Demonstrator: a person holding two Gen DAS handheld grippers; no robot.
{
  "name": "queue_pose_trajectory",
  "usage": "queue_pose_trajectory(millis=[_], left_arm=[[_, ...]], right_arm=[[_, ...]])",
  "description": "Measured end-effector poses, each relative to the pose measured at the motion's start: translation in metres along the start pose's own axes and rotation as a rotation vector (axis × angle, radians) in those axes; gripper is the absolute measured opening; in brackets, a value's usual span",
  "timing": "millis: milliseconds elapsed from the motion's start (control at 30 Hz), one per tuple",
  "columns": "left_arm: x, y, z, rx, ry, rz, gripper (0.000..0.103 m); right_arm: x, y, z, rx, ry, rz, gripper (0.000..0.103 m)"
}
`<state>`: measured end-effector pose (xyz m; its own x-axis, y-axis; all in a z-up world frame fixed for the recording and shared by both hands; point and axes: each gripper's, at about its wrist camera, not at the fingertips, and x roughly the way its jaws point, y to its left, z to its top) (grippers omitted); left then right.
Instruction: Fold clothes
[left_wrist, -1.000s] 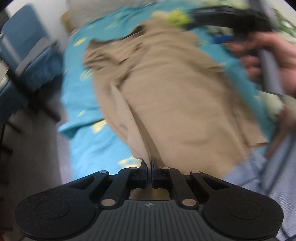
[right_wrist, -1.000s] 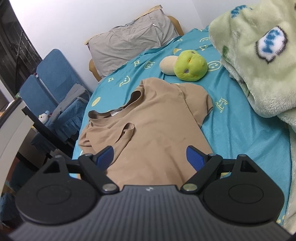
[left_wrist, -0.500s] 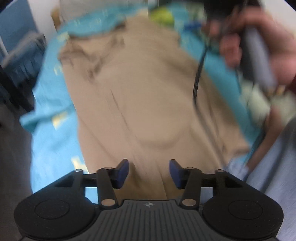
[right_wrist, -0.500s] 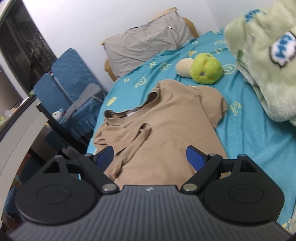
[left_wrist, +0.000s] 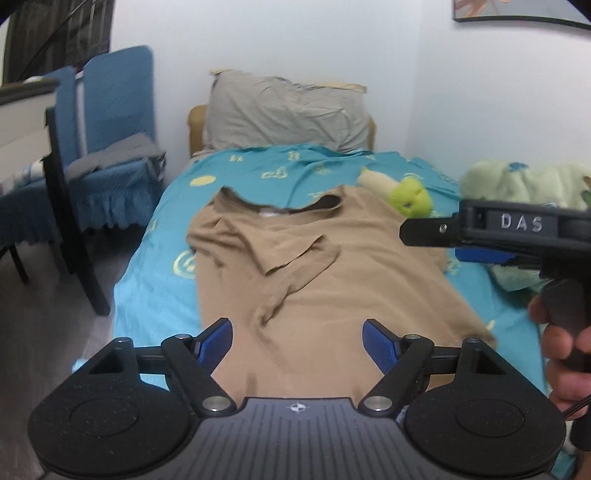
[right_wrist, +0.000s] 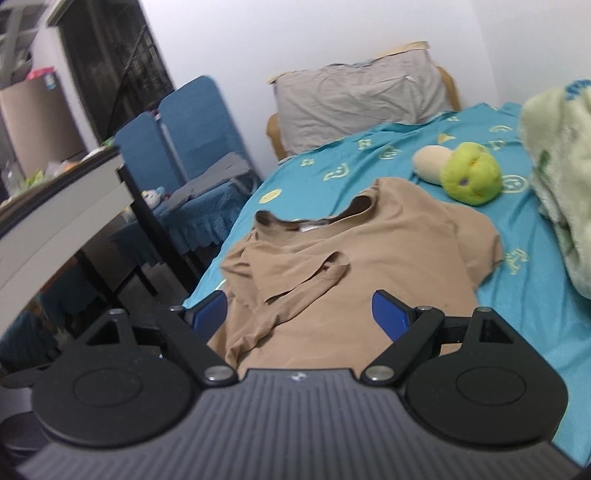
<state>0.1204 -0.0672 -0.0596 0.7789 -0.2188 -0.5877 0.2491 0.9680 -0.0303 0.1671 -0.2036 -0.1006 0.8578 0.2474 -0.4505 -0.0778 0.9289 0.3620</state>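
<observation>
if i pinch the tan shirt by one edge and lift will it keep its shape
Probably not. The tan shirt already lies rumpled, one sleeve flopped over its chest, so it likely droops. It looks thin, probably light. On the smooth bedsheet it may drag along rather than stay put.

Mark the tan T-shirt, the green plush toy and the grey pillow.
Tan T-shirt (left_wrist: 354, 273): left wrist view, middle of its chest.
Green plush toy (right_wrist: 471, 179): right wrist view, its round body.
Grey pillow (left_wrist: 284, 110): left wrist view, its front face.
</observation>
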Motion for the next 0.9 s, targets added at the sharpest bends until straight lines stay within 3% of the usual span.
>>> queue_pose_trajectory(millis=[133,200,433,533,667,700,733,900], left_arm=[[0.019,0.026,-0.007,-0.039,0.011,0.024,0.079],[0.025,0.038,-0.007,-0.063,-0.015,0.031,0.079],[0.045,0.068,-0.011,-0.112,-0.070,0.036,0.079],[0.057,0.078,-0.014,-0.156,-0.055,0.015,0.079],[0.070,0.091,-0.019,-0.244,-0.018,-0.027,0.079],[0.071,0.094,-0.020,-0.273,-0.011,-0.044,0.079],[0.071,0.095,-0.022,-0.287,-0.013,-0.044,0.079],[0.073,0.097,-0.026,-0.315,-0.008,-0.028,0.079]], right_arm=[[0.037,0.023,-0.002,-0.099,0.045,0.070,0.086],[0.063,0.034,0.002,-0.149,0.071,0.094,0.080],[0.153,0.054,0.005,-0.267,0.112,0.067,0.078],[0.187,0.053,0.000,-0.308,0.149,0.013,0.063],[0.220,0.048,-0.004,-0.336,0.208,-0.056,0.026],[0.221,0.049,-0.003,-0.349,0.192,-0.064,0.022],[0.221,0.051,0.000,-0.358,0.166,-0.071,0.013],[0.221,0.045,0.028,-0.284,0.017,-0.146,0.009]])
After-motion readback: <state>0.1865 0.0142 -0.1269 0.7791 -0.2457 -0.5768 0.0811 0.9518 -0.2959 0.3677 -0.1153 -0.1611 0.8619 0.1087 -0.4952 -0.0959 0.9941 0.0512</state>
